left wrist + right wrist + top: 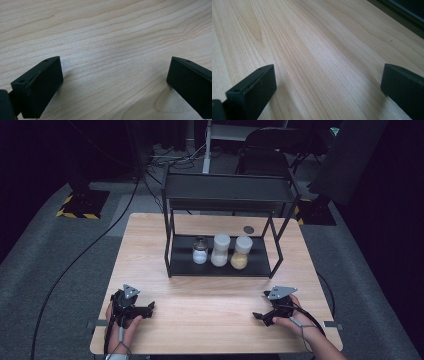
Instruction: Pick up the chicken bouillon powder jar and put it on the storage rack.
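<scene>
Dark room, grey carpet, cables trailing across the floor; a folding chair (pixel 265 150) sits at the top of the high view. Centre frame: a light wooden table (pixel 150 245) carrying a black two-tier metal shelf rack (pixel 227 195).

On the rack's lower shelf, middle of the frame, three jars stand upright in a row, close together: a small clear jar with a dark lid (pixel 200 250) on the left, a taller jar of white powder (pixel 220 250) in the middle, a jar of yellow-tan granules (pixel 242 253) on the right. The top shelf looks bare. A small dark disc (pixel 248 229) lies on the table behind the rack.

Left hand-held gripper (pixel 148 308): lower left, low over the table, released, jaws wide, nothing between them; bare wood grain in the left gripper view (pixel 112 62).

Right hand-held gripper (pixel 258 315): lower right, likewise released and wide apart, bare wood in front (pixel 324 67).

Judgement: a rest or ready pose; no jar is engaged, all three well apart from both hand-held grippers. The next move likely calls for lifting one hand-held gripper, reaching in under the top shelf, and squaring the jaws around a single jar without knocking its neighbours.
</scene>
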Motion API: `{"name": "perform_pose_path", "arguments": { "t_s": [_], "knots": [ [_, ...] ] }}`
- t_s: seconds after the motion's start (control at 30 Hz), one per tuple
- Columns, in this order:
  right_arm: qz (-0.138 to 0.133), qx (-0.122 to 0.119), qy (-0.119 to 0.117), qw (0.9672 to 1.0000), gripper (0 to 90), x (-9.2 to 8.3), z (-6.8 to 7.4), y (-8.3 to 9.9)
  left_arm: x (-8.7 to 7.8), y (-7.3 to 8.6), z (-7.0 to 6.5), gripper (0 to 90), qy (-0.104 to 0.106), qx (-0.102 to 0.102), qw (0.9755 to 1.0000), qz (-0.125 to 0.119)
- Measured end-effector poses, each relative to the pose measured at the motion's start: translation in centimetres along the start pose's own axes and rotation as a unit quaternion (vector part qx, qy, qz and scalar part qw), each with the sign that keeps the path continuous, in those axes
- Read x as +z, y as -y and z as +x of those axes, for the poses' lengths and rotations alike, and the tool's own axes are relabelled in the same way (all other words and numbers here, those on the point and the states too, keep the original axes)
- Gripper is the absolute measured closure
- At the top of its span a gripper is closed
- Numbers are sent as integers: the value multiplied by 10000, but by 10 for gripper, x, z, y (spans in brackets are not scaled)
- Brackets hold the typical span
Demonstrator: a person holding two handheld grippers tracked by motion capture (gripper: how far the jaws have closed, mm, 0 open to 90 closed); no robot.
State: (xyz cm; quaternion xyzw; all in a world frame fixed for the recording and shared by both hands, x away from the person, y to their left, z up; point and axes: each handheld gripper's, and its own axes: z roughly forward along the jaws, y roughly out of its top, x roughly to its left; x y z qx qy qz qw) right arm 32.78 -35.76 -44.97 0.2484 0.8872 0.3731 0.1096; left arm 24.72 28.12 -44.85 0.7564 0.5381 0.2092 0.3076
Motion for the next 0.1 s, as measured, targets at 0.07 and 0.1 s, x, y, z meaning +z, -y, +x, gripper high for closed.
{"name": "perform_pose_path", "arguments": {
  "t_s": [0.07,0.1],
  "knots": [
    [0,-6,2,10000,1,0,0,0,0,0,0,5,1,4,10000,-4],
    [0,-9,1,10000,1,0,0,0,0,0,0,5,-1,3,10000,-6]
  ]
}}
